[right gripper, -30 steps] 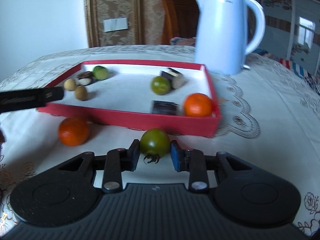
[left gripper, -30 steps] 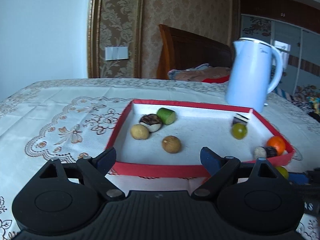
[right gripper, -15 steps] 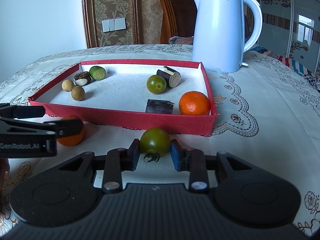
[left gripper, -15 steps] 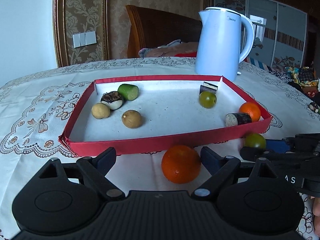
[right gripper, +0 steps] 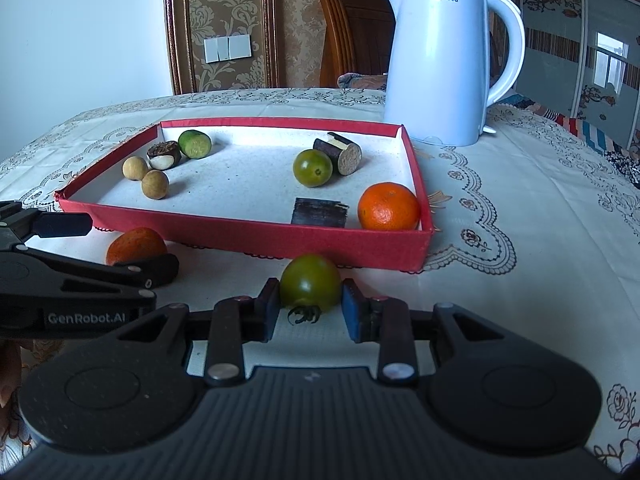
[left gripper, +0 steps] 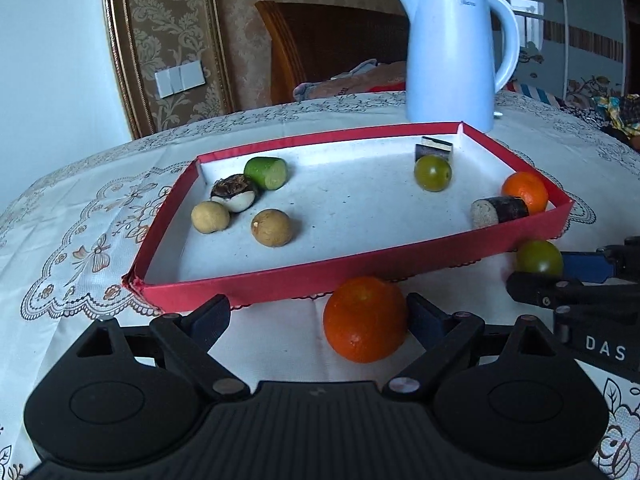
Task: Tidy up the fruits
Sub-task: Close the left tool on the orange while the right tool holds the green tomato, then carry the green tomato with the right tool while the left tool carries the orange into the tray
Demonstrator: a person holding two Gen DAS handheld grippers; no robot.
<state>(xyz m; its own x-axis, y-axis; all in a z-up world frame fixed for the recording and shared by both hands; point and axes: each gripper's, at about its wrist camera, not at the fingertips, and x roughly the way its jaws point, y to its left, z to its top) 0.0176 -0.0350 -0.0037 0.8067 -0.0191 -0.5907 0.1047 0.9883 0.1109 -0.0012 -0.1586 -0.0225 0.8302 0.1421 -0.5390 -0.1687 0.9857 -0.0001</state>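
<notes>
we have our left gripper (left gripper: 318, 314) spread wide around the loose orange (left gripper: 365, 319) just before the tray (left gripper: 256, 286), not yet pinched; to its right our right gripper (right gripper: 308, 312) is clamped on the green tomato (right gripper: 311, 283) on the cloth. two longans, a lime, another orange and more already lie in the tray, so these two seem the last. the near wall must be cleared, and the kettle (right gripper: 444, 64) stands behind
</notes>
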